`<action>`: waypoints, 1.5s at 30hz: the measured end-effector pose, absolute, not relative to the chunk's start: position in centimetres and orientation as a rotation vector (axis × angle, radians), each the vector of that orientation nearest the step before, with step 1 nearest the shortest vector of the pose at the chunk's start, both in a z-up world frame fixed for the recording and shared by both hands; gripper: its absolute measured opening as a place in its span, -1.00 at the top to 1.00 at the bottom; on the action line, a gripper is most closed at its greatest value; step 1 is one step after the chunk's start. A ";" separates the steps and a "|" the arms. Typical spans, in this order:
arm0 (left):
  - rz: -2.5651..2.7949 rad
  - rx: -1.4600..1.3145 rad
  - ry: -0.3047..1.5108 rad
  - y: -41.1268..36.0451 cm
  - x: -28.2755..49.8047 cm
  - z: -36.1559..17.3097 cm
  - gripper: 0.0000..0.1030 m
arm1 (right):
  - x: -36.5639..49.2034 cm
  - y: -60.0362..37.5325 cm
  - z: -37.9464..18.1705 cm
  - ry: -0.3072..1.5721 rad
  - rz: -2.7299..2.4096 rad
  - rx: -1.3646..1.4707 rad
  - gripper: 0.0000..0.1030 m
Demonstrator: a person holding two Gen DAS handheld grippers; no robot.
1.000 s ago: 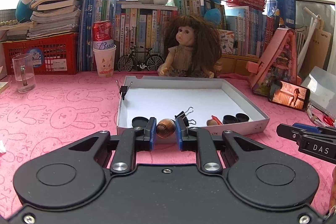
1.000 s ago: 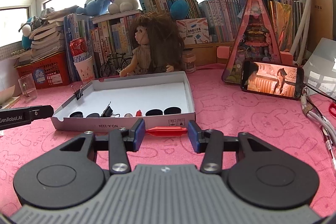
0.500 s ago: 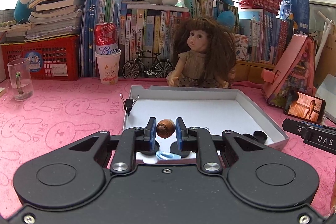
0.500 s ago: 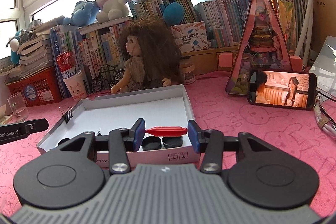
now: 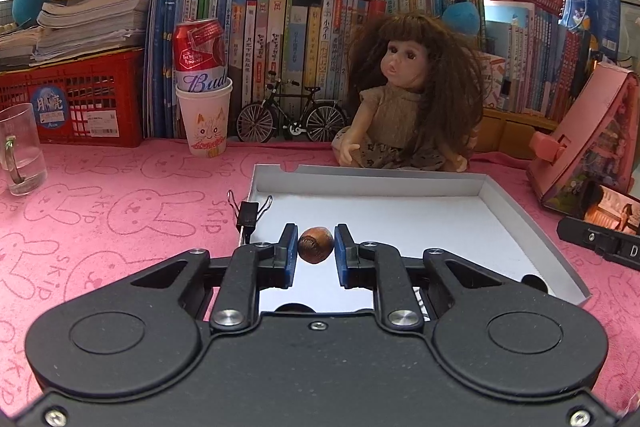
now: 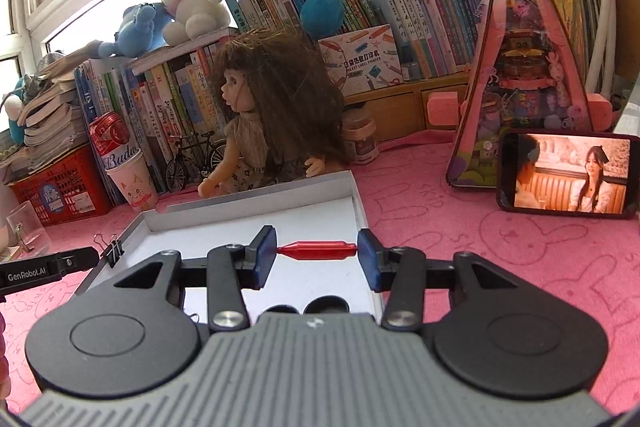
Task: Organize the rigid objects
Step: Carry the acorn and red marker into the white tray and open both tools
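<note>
You're mid-carry over the white tray point(image 5: 520, 203): your left gripper point(image 5: 316, 247) pinches a hazelnut point(image 5: 315, 244), your right gripper point(image 6: 317, 251) clamps a red spindle-shaped piece point(image 6: 316, 250) end to end. Next, lower each toward twelve o'clock and release onto bare tray floor.

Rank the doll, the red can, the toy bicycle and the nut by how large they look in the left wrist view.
1. Doll
2. Toy bicycle, wider than the can
3. Red can
4. Nut, smallest, though nearest the camera

Bicycle and can look close in overall size; that order is unsure.
</note>
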State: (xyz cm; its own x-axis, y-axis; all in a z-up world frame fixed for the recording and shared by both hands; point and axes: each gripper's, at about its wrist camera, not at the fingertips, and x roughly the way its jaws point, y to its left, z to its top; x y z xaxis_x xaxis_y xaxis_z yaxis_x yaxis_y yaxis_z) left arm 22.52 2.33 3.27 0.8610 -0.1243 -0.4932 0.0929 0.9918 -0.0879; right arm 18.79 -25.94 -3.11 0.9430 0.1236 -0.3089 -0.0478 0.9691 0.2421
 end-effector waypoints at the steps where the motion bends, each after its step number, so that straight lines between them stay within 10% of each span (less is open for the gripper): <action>1: -0.115 -0.056 0.528 2.2 22.9 3.2 0.65 | 19.3 -26.1 -3.0 0.345 0.090 0.241 0.02; 45: -0.057 -0.005 0.754 1.7 27.9 -0.1 0.63 | 26.0 -23.8 -4.5 0.645 0.079 0.157 0.02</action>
